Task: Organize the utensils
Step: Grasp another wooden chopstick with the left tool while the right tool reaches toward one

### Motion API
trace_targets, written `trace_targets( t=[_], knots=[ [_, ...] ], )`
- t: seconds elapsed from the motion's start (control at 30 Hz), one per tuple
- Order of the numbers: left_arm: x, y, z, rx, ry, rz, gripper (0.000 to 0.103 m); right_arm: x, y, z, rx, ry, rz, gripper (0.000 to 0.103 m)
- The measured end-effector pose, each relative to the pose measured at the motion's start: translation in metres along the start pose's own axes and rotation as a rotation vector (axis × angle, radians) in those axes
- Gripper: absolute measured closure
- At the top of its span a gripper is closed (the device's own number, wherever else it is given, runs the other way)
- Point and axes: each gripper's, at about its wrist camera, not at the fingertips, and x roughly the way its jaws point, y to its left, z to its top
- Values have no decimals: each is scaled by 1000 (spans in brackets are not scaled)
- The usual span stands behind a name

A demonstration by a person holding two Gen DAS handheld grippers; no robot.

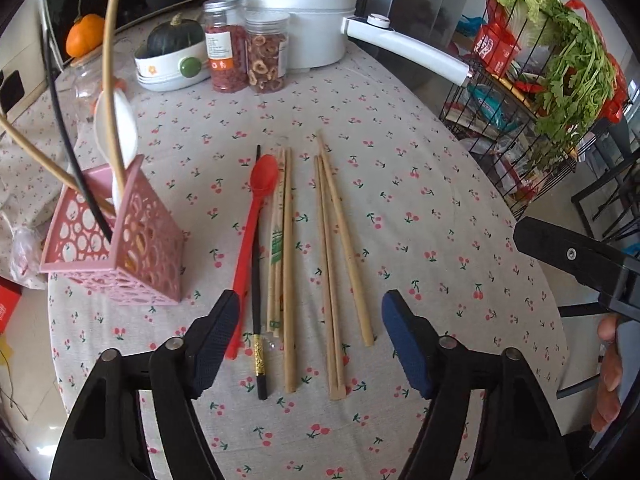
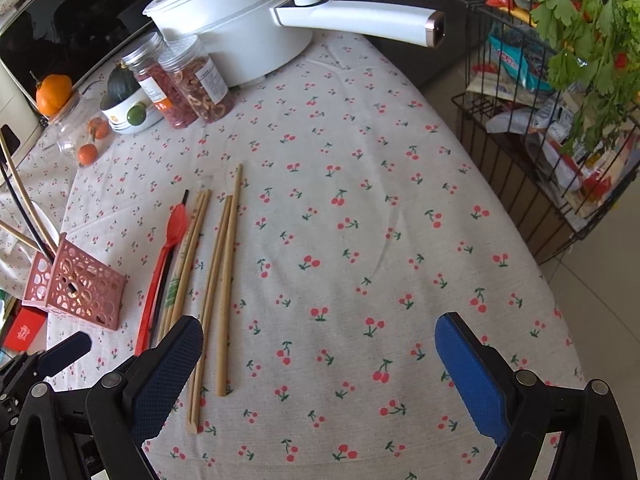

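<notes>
A pink perforated utensil holder stands at the table's left with a white spoon, a black chopstick and wooden chopsticks in it; it also shows in the right wrist view. On the cloth lie a red spoon, a black chopstick, wrapped wooden chopsticks and several bare wooden chopsticks. My left gripper is open just above their near ends. My right gripper is open and empty, right of the bare chopsticks.
At the back stand a white pot with a long handle, two jars, a bowl with a green squash and an orange fruit. A wire rack with greens stands off the table's right edge.
</notes>
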Motion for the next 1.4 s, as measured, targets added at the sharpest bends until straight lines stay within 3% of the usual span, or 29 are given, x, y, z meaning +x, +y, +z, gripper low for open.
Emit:
trace_targets(
  t=[0.07, 0.17, 0.27, 0.53, 0.6, 0.83, 0.87, 0.9, 1.1, 1.4],
  knots=[
    [16, -8, 11, 22, 24, -3, 60, 3, -5, 2, 17, 11, 8, 6],
    [43, -13, 28, 5, 65, 4, 82, 7, -13, 7, 57, 31, 25, 6],
    [67, -14, 45, -32, 90, -1, 85, 12, -22, 10, 97, 47, 29, 6],
    [108, -14, 80, -27, 112, 92, 87, 19, -33, 16, 173, 77, 66, 6],
    [120, -13, 86, -16, 166, 116, 87, 21, -34, 18, 183, 78, 69, 6],
    [126, -6, 102, -40, 151, 119, 87, 27, -38, 21, 213, 96, 76, 6],
    [126, -7, 101, -33, 149, 126, 95, 27, -39, 21, 218, 97, 77, 6],
    [125, -9, 101, -29, 149, 138, 94, 27, -39, 21, 220, 98, 77, 6],
    [84, -10, 84, -10, 74, 101, 94, 24, -37, 20, 203, 87, 69, 6],
    [-17, 4, 45, 23, -95, 24, 95, 29, -24, 20, 181, 94, 64, 6]
  ],
)
